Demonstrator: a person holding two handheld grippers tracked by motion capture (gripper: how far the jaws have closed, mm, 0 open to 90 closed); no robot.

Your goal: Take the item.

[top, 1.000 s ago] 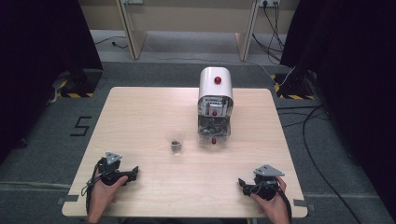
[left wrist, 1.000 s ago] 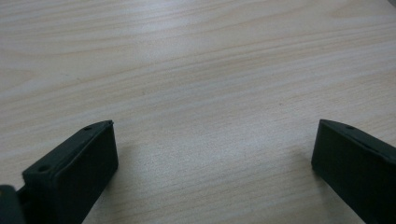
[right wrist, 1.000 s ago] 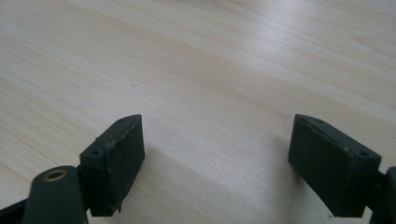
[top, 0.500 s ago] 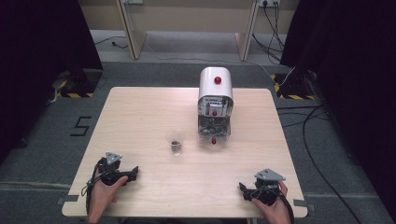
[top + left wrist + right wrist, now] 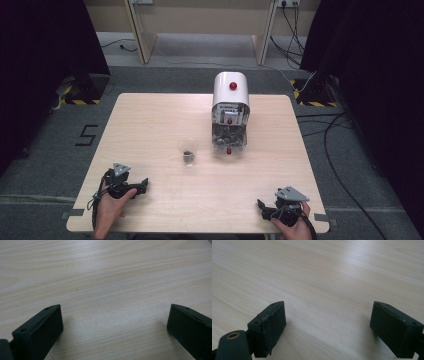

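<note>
My left gripper (image 5: pixel 144 184) rests at the near left of the wooden table (image 5: pixel 150 125), held by a hand and pointing right. In the left gripper view the left gripper (image 5: pixel 115 306) stands open over bare wood. My right gripper (image 5: pixel 260 208) sits at the near right, pointing left. In the right gripper view the right gripper (image 5: pixel 328 303) is open; its jaws have just been opening, with nothing between them. A small clear cup (image 5: pixel 188 151) with something dark inside stands mid-table. Right of it is a white dispenser machine (image 5: pixel 230 107) with a red button.
A red part shows at the foot of the machine (image 5: pixel 229 150). Cables lie on the grey floor to the right of the table (image 5: pixel 330 145). Dark curtains flank both sides, and wooden furniture legs stand behind the table.
The right gripper has shifted slightly toward the near table edge. The left gripper, the cup and the machine stay where they were.
</note>
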